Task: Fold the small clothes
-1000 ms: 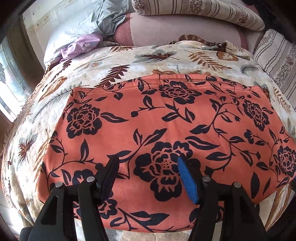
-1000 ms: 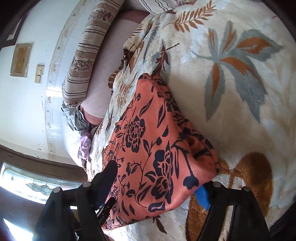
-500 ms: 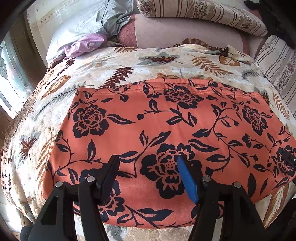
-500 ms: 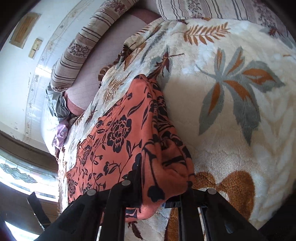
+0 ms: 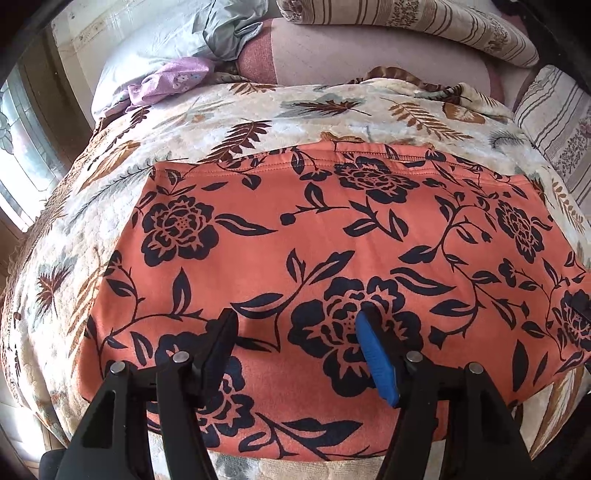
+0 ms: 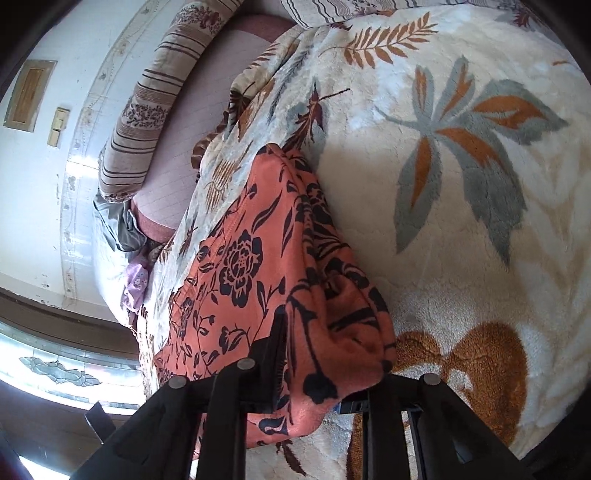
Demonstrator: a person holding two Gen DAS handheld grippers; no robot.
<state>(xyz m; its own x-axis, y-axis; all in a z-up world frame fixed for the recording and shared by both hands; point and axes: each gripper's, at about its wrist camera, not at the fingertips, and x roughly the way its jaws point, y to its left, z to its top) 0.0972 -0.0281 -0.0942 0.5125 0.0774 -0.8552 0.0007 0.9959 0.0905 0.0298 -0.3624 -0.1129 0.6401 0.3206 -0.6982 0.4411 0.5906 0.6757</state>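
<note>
Fingers of left gripper [image 5: 295, 339] spread apart over flat orange cloth [image 5: 332, 240], gripping nothing. Seen only from right wrist: right gripper [image 6: 321, 373] jaws, just reopened a little, pinched on bunched cloth corner, lifted off blanket [image 6: 461, 184]. Beyond left fingers: pillow [image 5: 406, 22], purple garment [image 5: 166, 77].

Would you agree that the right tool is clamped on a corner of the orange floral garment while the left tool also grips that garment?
Not quite: the left tool grips nothing. The left wrist view shows its fingers spread apart over the flat orange floral garment. In the right wrist view the right tool has a bunched corner between its fingers, though its jaws have just been opening slightly.
</note>
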